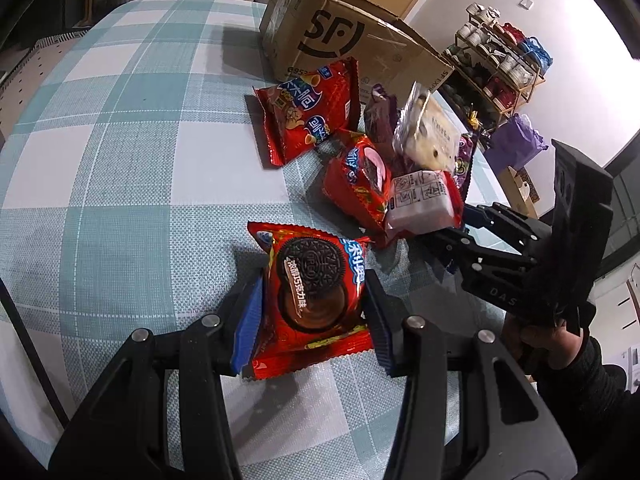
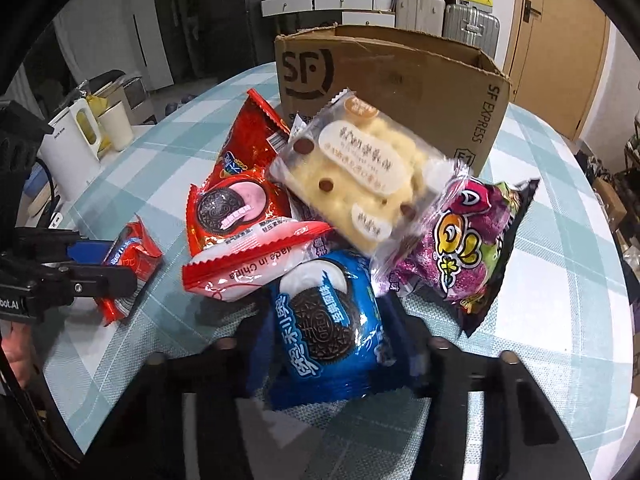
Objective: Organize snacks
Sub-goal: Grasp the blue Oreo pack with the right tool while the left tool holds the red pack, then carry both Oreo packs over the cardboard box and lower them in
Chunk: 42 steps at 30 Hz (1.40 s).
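Grippers clamped: left gripper (image 1: 312, 312) on red foil Oreo packet (image 1: 312, 300), right gripper (image 2: 332, 344) on blue Oreo packet (image 2: 332, 324); lift gently toward brown cardboard box (image 2: 400, 84) at checked tablecloth's (image 1: 120, 160) far edge.

Glossy foil red Oreo packet (image 1: 312, 296), shiny blue Oreo packet (image 2: 328, 320), matt corrugated cardboard box (image 2: 400, 80), woven checked cloth tablecloth (image 1: 120, 160)

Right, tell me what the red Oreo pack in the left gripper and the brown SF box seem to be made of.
Red Oreo pack: glossy plastic or foil film, judging by its shine, wrinkles and crimped ends. Brown SF box: matt corrugated cardboard, going by its creased flaps and worn edges.
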Each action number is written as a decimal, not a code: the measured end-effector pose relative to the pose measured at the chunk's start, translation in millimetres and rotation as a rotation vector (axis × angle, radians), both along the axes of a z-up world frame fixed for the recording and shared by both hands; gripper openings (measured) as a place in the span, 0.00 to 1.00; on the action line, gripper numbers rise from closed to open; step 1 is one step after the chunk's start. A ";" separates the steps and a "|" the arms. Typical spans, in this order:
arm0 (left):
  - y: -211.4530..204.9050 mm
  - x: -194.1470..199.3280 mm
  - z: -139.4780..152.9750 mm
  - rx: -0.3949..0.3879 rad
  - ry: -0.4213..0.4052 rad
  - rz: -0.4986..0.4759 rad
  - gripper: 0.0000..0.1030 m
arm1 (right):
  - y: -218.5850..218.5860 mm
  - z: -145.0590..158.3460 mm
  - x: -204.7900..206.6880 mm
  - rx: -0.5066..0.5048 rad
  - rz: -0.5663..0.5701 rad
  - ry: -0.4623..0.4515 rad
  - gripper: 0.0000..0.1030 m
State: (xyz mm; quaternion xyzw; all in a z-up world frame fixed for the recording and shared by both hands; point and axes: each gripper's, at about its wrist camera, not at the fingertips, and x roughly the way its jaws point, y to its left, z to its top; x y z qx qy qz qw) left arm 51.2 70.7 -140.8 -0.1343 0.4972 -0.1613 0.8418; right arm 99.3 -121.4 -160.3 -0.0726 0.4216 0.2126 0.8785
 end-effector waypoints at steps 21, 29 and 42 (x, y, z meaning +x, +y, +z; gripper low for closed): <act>-2.9 -5.9 9.4 0.019 -0.012 0.008 0.43 | -24.4 21.0 -21.2 0.142 -0.037 -0.013 0.44; -10.0 -9.2 21.2 0.030 -0.031 -0.005 0.43 | -39.7 36.8 -31.6 0.218 -0.058 -0.027 0.44; -36.1 1.7 69.9 0.103 -0.108 -0.044 0.43 | -60.4 73.4 -36.7 0.342 -0.084 -0.081 0.44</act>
